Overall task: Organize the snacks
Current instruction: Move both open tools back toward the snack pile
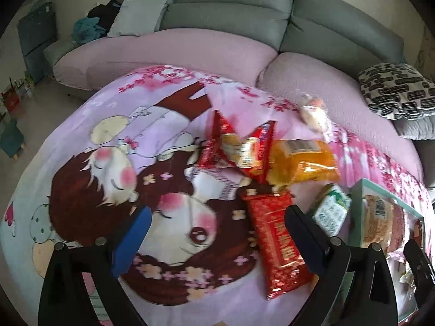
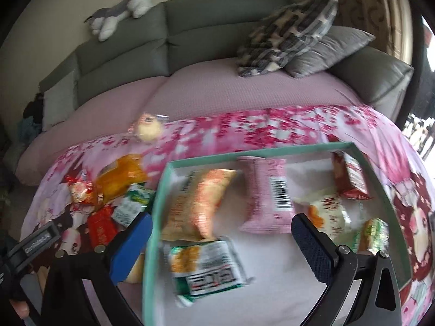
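Loose snack packs lie on a pink cartoon cloth: a long red pack (image 1: pixel 277 241), an orange bag (image 1: pixel 301 163), red packs (image 1: pixel 236 146), a green-white pack (image 1: pixel 330 212) and a pale bun pack (image 1: pixel 315 116). My left gripper (image 1: pixel 217 236) is open and empty, its right finger next to the red pack. A teal-rimmed box (image 2: pixel 157 206) holds several packs, among them a pink one (image 2: pixel 269 193) and an orange one (image 2: pixel 201 203). My right gripper (image 2: pixel 223 247) is open and empty above the box, over a green-white pack (image 2: pixel 206 266).
A grey sofa (image 1: pixel 231 13) with a pink cover stands behind the table. A patterned cushion (image 2: pixel 288 35) and a grey cushion (image 2: pixel 329 51) lie at its right end. A plush toy (image 2: pixel 119 11) rests on the sofa back. The box also shows in the left wrist view (image 1: pixel 359 217).
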Demonstrator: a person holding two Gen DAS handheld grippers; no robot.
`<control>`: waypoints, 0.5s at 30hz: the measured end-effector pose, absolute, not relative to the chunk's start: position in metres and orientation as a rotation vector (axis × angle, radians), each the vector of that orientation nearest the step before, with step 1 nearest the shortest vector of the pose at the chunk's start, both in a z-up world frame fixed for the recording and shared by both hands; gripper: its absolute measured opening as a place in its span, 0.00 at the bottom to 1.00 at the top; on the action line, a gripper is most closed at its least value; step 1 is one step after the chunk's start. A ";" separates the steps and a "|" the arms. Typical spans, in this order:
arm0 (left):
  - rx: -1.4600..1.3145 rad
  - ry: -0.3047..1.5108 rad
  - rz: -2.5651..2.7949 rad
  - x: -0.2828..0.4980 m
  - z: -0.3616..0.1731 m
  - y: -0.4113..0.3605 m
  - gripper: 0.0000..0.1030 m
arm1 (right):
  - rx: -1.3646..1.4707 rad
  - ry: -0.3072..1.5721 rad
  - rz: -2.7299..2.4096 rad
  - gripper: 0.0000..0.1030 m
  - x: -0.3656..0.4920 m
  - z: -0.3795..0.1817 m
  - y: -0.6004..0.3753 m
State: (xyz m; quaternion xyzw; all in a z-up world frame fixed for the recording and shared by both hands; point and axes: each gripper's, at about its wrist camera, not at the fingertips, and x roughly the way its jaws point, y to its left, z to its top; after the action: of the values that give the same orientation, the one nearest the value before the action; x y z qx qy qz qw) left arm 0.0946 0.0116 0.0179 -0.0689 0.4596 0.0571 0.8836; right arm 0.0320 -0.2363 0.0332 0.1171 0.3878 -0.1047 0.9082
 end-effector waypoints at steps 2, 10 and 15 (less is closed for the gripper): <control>-0.141 0.971 0.143 0.094 0.016 0.021 0.95 | 0.245 0.797 -0.176 1.00 0.035 0.034 -0.226; -0.126 1.003 0.199 0.092 0.013 0.059 0.95 | 0.189 0.804 -0.048 1.00 0.047 0.029 -0.172; -0.140 1.029 0.171 0.093 0.009 0.062 0.95 | 0.174 0.820 0.006 0.94 0.051 0.021 -0.152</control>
State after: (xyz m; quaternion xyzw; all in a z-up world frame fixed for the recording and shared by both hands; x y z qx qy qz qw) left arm 0.0930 0.0616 0.0092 -0.0667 0.4910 0.0818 0.8647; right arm 0.0514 -0.1519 0.0212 0.0845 0.3982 0.0029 0.9134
